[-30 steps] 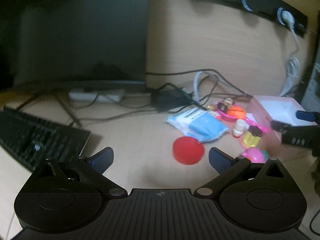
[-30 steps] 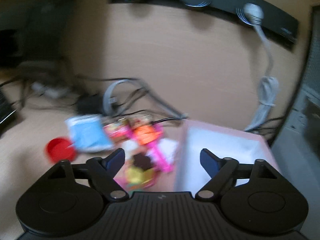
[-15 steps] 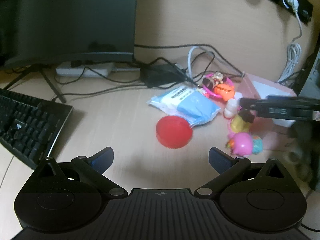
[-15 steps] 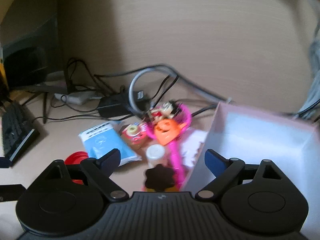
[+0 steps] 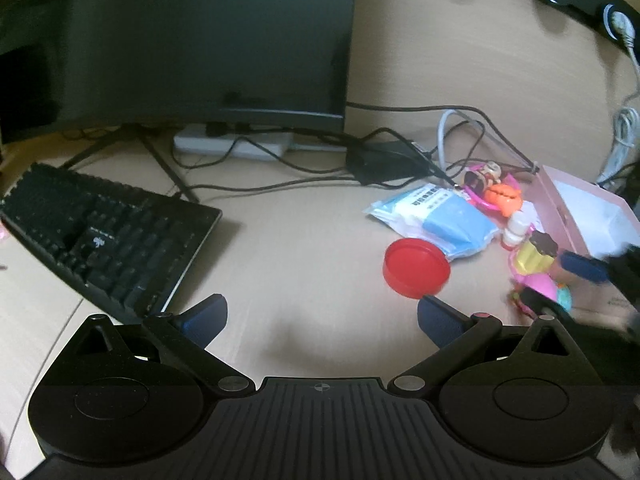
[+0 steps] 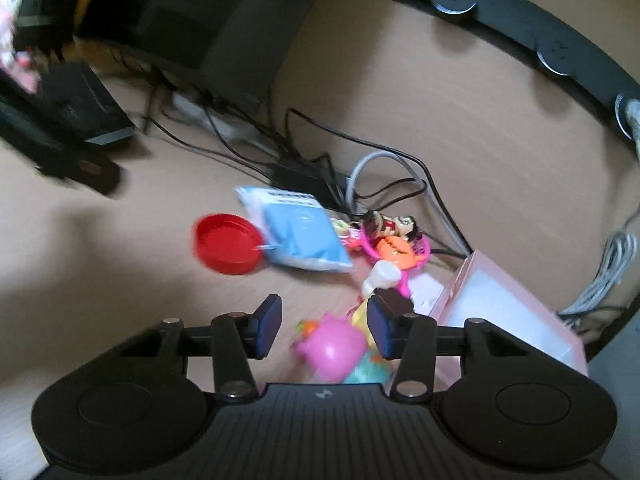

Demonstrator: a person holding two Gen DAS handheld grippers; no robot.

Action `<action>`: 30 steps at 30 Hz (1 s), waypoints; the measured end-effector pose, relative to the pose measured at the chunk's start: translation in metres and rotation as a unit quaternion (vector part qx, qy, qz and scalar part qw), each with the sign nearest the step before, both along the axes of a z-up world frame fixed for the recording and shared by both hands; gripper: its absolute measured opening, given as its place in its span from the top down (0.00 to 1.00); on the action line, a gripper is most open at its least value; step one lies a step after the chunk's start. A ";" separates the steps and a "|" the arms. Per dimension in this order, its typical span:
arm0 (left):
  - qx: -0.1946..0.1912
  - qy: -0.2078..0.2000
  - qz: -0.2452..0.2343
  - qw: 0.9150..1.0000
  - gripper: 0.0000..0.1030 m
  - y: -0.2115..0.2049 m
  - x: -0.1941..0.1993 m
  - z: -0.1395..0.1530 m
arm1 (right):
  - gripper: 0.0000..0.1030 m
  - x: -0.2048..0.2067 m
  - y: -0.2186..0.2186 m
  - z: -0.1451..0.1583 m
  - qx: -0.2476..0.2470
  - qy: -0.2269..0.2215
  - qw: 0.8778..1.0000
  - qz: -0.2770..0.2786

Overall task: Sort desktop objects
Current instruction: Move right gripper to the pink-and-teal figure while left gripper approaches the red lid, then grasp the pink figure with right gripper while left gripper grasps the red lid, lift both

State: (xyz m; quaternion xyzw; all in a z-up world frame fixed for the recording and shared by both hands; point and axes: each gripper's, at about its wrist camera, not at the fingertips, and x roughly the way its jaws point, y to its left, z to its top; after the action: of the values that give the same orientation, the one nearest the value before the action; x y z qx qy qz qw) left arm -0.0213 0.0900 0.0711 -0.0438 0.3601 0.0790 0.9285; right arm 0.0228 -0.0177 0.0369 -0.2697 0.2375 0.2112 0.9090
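While the left tongs point(image 5: 322, 312) hang spread and empty above the bare bench point(image 5: 304, 248), the right tongs point(image 6: 322, 330) have just been closing and now stand part-way in, with a pink toy point(image 6: 334, 346) between the pads. Whether the pads press on it cannot be told; the toy is blurred and a gap shows on its left side.

From the left wrist view the right tongs point(image 5: 556, 284) come in from the right edge, one blue pad above and one dark finger below that pink toy point(image 5: 538, 286). A yellow toy with a dark top point(image 5: 536, 254) stands just behind it, and a small white bottle point(image 5: 516, 230) just beyond that.

A red lid point(image 5: 416, 268) lies on the bench ahead of the left tongs, touching the edge of a blue packet point(image 5: 434, 222). Behind the packet sit an orange toy point(image 5: 504, 196) and a small doll in a pink ring point(image 5: 486, 172). A pink box point(image 5: 560, 208), open and white inside, stands right of the toys.

Further back are a monitor point(image 5: 208, 40), a power strip point(image 5: 232, 146), tangled cables point(image 5: 400, 152) and, at left, a black keyboard point(image 5: 100, 236).
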 end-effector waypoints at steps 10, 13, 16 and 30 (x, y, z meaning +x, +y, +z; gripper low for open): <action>0.007 0.027 -0.089 0.996 0.00 -0.038 0.053 -0.039 | 0.54 -0.033 -0.069 0.029 0.101 0.172 0.979 0.035; 0.035 0.029 -0.092 0.995 0.00 -0.050 0.079 -0.048 | 0.45 -0.056 -0.088 0.037 0.101 0.143 0.984 0.025; 0.043 0.026 -0.102 0.993 0.00 -0.057 0.096 -0.050 | 0.27 -0.067 -0.107 0.043 0.105 0.119 0.987 0.001; 0.031 0.050 -0.174 0.983 0.33 -0.060 0.027 -0.047 | 0.16 -0.051 -0.093 0.020 0.116 0.153 0.981 -0.030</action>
State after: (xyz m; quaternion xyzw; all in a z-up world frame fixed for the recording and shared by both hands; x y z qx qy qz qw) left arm 0.0061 0.0298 0.0246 0.0527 0.4059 -0.0707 0.9096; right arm -0.0284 -0.1111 0.0572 -0.1195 0.3552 0.2489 0.8931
